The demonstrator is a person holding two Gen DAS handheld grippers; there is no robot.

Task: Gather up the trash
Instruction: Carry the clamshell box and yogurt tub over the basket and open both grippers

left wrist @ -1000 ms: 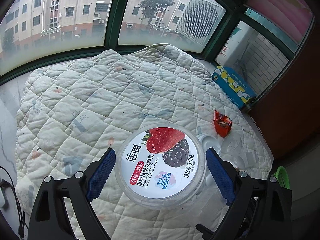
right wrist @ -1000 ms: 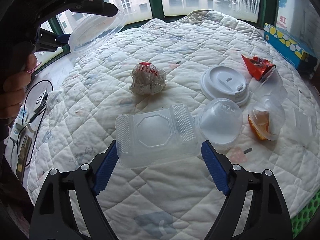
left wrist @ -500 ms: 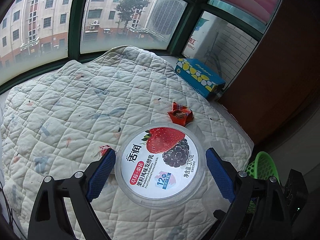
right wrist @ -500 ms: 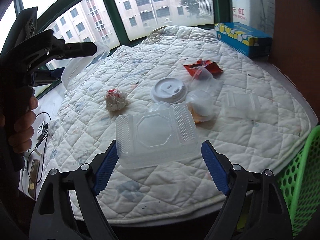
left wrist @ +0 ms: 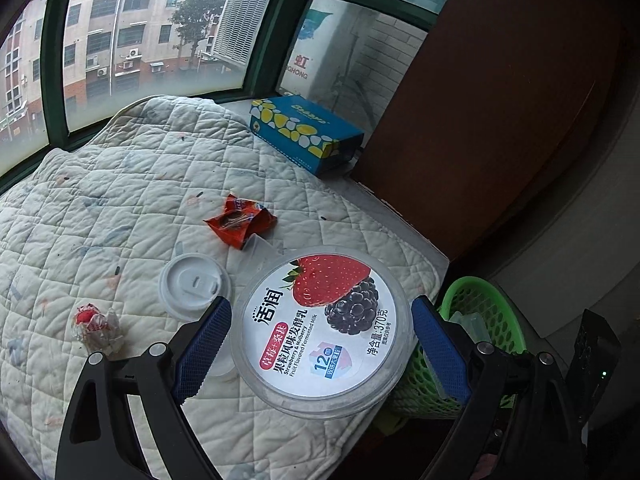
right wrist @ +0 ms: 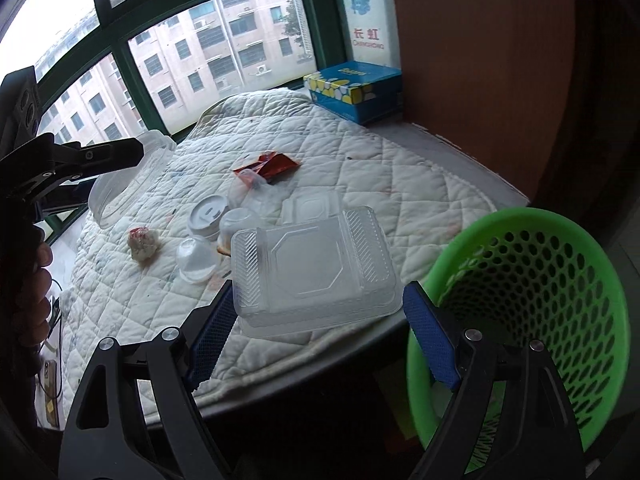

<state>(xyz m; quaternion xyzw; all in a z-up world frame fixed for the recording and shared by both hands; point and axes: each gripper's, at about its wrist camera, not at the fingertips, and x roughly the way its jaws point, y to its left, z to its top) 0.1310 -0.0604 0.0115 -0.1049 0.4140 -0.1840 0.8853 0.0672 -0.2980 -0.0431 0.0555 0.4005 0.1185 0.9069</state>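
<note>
A green perforated basket (right wrist: 532, 304) stands on the floor just beside the corner of the quilt-covered table (right wrist: 404, 168). In the left wrist view a piece of clear plastic lies inside it; the rest of its inside cannot be made out.

The left hand-held gripper (left wrist: 322, 338) is clamped on a round clear yogurt tub (left wrist: 324, 332), its blue pads pressing the rim on both sides. The tub's lid shows a strawberry, a mulberry and Chinese lettering, and it hangs over the table's edge next to the basket.

The right hand-held gripper (right wrist: 318, 312) grips a clear plastic clamshell box (right wrist: 312, 268), shut, with ribbed ends and an octagonal panel in its lid; nothing shows through its walls. It is held above the table's near edge, just left of the basket.

On the quilt lie a white cup lid (left wrist: 194, 286), a crumpled red wrapper (left wrist: 240, 224), a balled white-and-red paper wad (left wrist: 96, 326), two clear dome lids (right wrist: 196, 260), and a second clear clamshell (right wrist: 312, 206). A blue tissue box (left wrist: 304, 132) sits at the far corner by the window.
</note>
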